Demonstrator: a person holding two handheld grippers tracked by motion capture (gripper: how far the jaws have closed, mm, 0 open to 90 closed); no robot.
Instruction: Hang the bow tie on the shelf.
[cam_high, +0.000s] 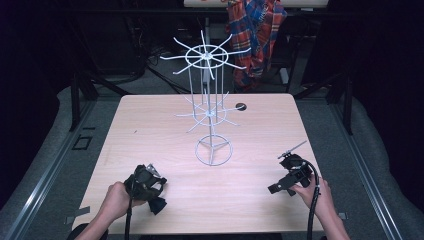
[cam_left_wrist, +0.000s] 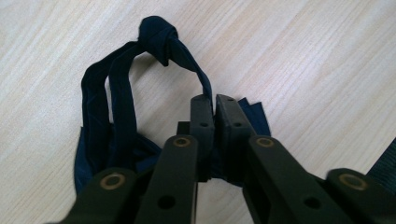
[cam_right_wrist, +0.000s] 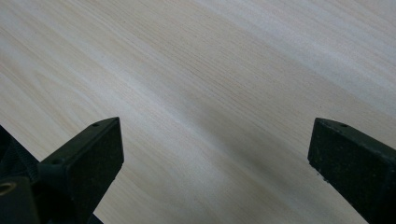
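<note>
Dark room all round, with cables on the floor and a red-and-blue plaid cloth (cam_high: 256, 30) hanging beyond the far edge. Pale wood-grain table (cam_high: 150, 120) in the middle, with a small dark round hole (cam_high: 241, 106) near its far edge, right of centre. White wire display stand (cam_high: 209, 100) upright near the table's middle, two tiers of spoke-like hooks above a ring base. Near the near-left corner, left gripper (cam_high: 158, 203) held in a hand (cam_high: 114, 201), jaws pressed together on one strap of a dark blue knotted fabric piece (cam_left_wrist: 122, 93) lying on the wood; knot at the far end of the loop, the rest bunched under the jaws. Near the near-right corner, right gripper (cam_high: 272, 189) in the other hand (cam_high: 311, 189), jaws spread wide over bare wood, holding nothing.
</note>
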